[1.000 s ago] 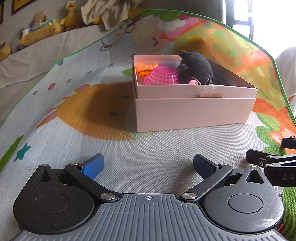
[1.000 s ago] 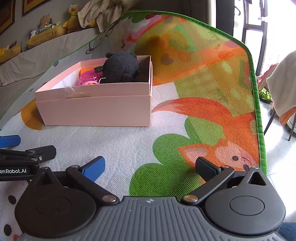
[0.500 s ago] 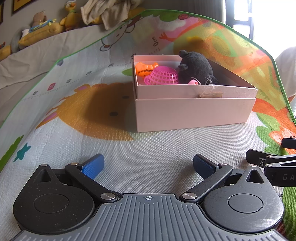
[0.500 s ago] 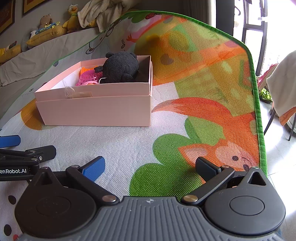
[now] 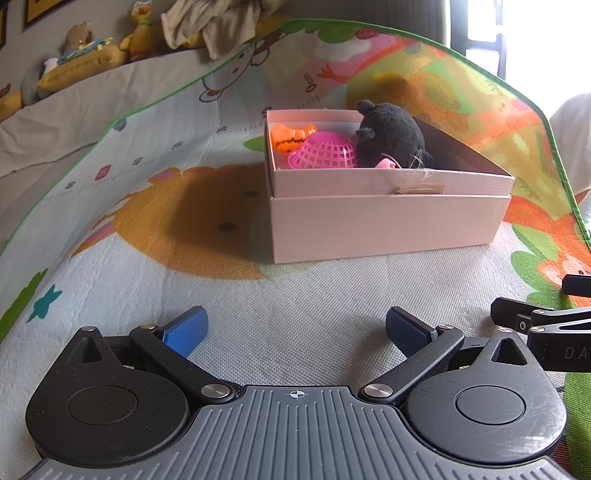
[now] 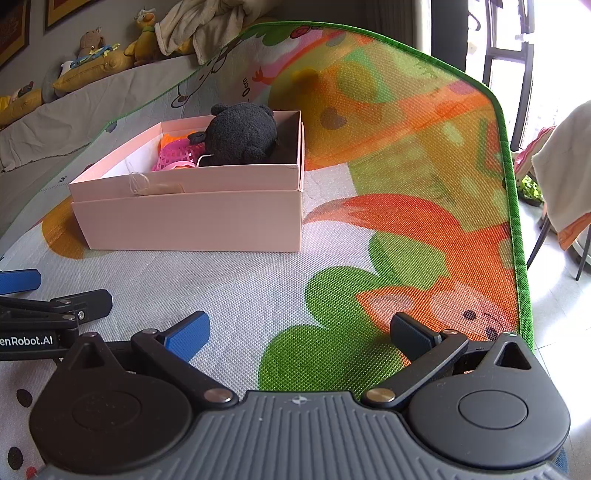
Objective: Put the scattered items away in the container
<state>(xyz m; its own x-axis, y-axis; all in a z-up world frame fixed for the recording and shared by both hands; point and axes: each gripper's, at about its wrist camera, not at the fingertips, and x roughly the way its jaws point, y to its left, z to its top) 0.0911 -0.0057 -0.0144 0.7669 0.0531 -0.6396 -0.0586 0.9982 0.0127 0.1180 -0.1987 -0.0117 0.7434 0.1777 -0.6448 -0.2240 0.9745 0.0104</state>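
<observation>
A pink box [image 5: 384,225] [image 6: 192,221] stands on the play mat. Inside it lie a black plush toy [image 5: 391,134] [image 6: 240,134], an upturned pink mesh basket [image 5: 325,151] [image 6: 177,157], an orange pumpkin toy [image 5: 290,136] and a small pink piece [image 5: 386,163]. My left gripper [image 5: 295,328] is open and empty, low over the mat well in front of the box. My right gripper [image 6: 299,332] is also open and empty, to the right of the left one, over the green patch of the mat.
The colourful play mat [image 5: 147,236] [image 6: 406,184] curls up at the back and right. Behind it run a grey sofa back with stuffed toys [image 5: 85,55] and a crumpled cloth [image 5: 218,22]. Bare floor and chair legs [image 6: 554,236] lie past the mat's right edge.
</observation>
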